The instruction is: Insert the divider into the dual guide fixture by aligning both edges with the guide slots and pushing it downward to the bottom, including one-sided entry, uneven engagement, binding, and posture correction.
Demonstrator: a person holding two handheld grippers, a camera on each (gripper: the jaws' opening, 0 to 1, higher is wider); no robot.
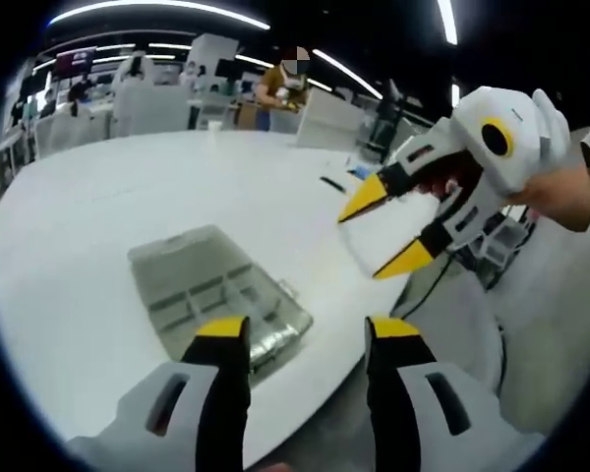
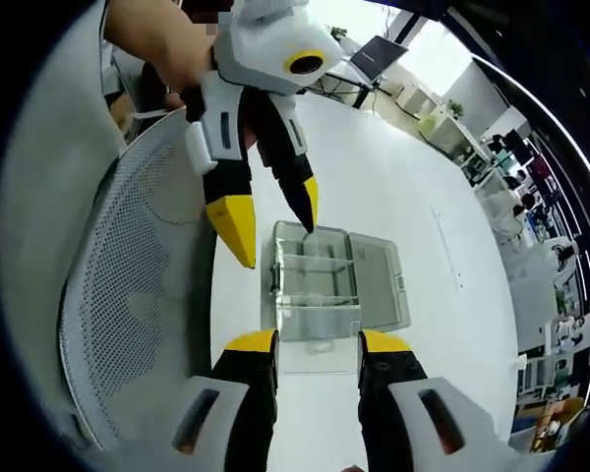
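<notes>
A clear plastic fixture box (image 1: 216,290) with inner guide walls lies on the white table (image 1: 108,206). My left gripper (image 1: 307,334) hovers over the table's near edge, just right of the box; its jaws stand open with nothing between them. My right gripper (image 1: 385,228) hangs above the table to the right, its yellow tips gripping a faint clear divider (image 1: 369,241). In the right gripper view the clear divider (image 2: 317,346) sits between my right gripper's (image 2: 317,344) jaws, just short of the box (image 2: 334,275). The left gripper (image 2: 273,218) hangs open over the box's far left corner.
A grey mesh chair (image 2: 128,295) stands against the table edge beside the box. A laptop (image 2: 379,54) and cables lie farther along the table. A small dark item (image 1: 332,184) rests mid-table. A person (image 1: 285,84) works at desks behind.
</notes>
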